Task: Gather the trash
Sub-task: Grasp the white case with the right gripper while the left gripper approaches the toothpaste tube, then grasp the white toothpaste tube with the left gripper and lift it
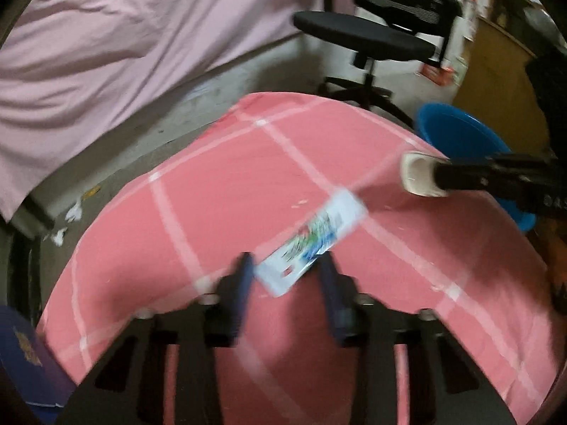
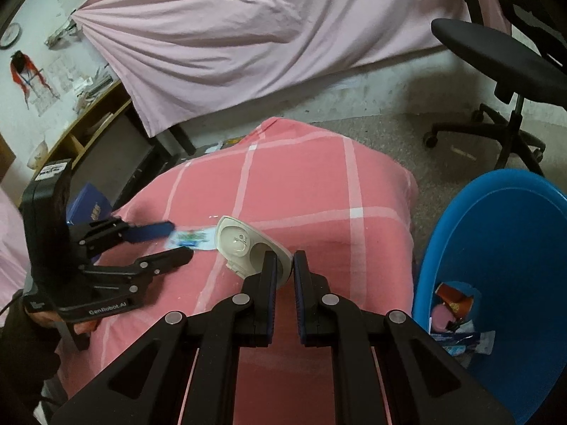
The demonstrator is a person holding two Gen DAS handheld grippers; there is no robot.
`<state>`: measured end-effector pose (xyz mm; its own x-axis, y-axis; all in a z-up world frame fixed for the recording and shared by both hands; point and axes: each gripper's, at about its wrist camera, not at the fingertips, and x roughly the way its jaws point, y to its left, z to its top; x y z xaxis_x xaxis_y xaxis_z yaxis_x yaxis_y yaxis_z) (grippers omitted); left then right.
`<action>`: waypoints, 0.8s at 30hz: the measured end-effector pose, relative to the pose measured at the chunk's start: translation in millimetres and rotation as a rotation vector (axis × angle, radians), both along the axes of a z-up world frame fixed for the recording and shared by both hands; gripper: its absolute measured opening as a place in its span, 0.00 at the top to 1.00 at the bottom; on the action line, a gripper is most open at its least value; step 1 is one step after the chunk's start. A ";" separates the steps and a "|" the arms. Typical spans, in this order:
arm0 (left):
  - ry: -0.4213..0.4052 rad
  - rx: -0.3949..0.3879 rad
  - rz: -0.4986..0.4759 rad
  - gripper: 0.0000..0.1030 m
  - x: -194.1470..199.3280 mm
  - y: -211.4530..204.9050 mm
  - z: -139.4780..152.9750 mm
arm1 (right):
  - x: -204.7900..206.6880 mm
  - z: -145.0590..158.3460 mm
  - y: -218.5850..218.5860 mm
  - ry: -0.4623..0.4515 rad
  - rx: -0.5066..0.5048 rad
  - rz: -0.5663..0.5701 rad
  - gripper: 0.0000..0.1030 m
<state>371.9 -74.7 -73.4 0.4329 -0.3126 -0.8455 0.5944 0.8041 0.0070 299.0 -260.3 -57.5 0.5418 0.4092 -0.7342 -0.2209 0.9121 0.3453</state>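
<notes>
Reading left wrist first: my left gripper (image 1: 285, 269) has its jaws either side of a printed wrapper (image 1: 312, 244) on the pink checked cloth (image 1: 212, 194); heavy blur, so I can't tell if the pads actually bite. At 3 o'clock my right gripper (image 1: 460, 175) carries a cream plastic lid (image 1: 420, 173), blue bin (image 1: 457, 131) just behind.

Right wrist: jaws clamped on the lid's (image 2: 244, 244) edge. Bin (image 2: 496, 248) at 3 o'clock, trash already inside. Left gripper (image 2: 177, 244) at 9 o'clock over the wrapper (image 2: 189, 239).

Risks, my judgement: thin edge grip, so the lid could twist out on the swing to the bin; flat wrapper could slip free, or the fingers could snag cloth.
</notes>
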 end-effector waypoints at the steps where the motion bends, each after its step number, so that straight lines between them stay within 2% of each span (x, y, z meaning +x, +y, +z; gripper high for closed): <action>1: -0.010 0.017 -0.009 0.78 -2.4 -2.4 -2.1 | -0.7 0.3 0.0 -0.001 -0.001 -0.001 0.93; 6: -0.029 0.047 -0.021 0.81 -9.5 -7.9 -8.1 | -3.4 0.9 -3.6 -0.006 0.000 -0.010 0.93; 10: 0.005 -0.010 0.022 0.82 -8.1 -4.4 -7.3 | -6.1 2.0 -6.8 -0.010 0.014 -0.020 0.93; 12: 0.016 -0.040 0.041 1.00 -11.6 -2.9 -3.0 | -7.6 3.1 -7.7 -0.015 0.016 -0.020 0.93; 15: 0.047 -0.095 0.110 1.00 -16.7 2.0 2.0 | -9.3 5.2 -9.3 -0.023 0.020 -0.014 0.93; 21: -0.003 -0.152 0.164 1.00 -24.6 -2.6 18.7 | -23.0 7.6 -10.2 -0.043 0.030 -0.025 0.93; 23: -0.015 -0.140 0.173 0.95 -22.0 0.2 21.2 | -26.4 10.0 -9.9 -0.058 0.022 -0.032 0.93; 24: -0.020 -0.119 0.173 0.77 -18.4 -1.5 21.1 | -27.7 11.1 -9.7 -0.065 0.019 -0.036 0.93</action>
